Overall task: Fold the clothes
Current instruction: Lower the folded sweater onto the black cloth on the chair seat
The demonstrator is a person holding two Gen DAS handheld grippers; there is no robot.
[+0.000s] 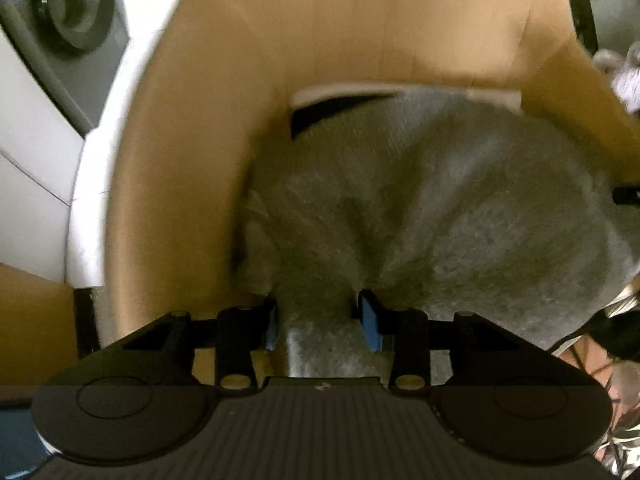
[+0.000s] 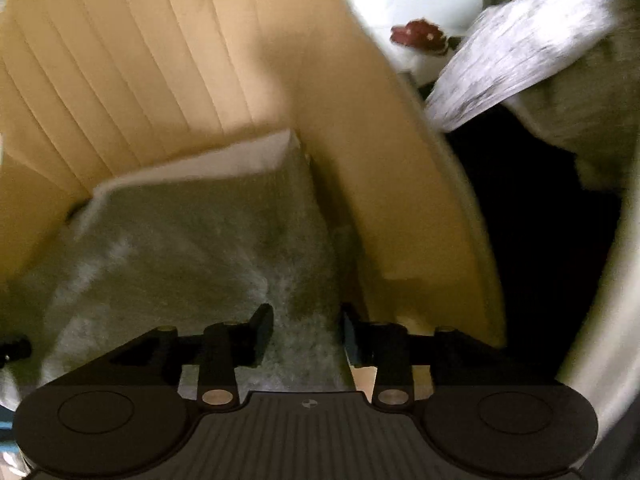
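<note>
A grey fleecy garment (image 1: 460, 208) lies folded inside a cardboard box (image 1: 192, 160). My left gripper (image 1: 318, 316) is shut on a bunched fold of it, the cloth pinched between the blue pads. In the right wrist view the same grey garment (image 2: 192, 248) fills the box bottom against the cardboard wall (image 2: 384, 184). My right gripper (image 2: 306, 332) sits over its near edge with the jaws a little apart and cloth between them; whether they grip it is unclear. A white garment (image 1: 340, 92) lies under the grey one at the far side.
A washing machine (image 1: 68, 12) stands at the far left. A white-grey mottled cloth (image 2: 528, 44) and other clothes lie outside the box at the right, by a red-and-white item (image 2: 420, 36). The box's tall flaps (image 2: 120, 72) surround both grippers.
</note>
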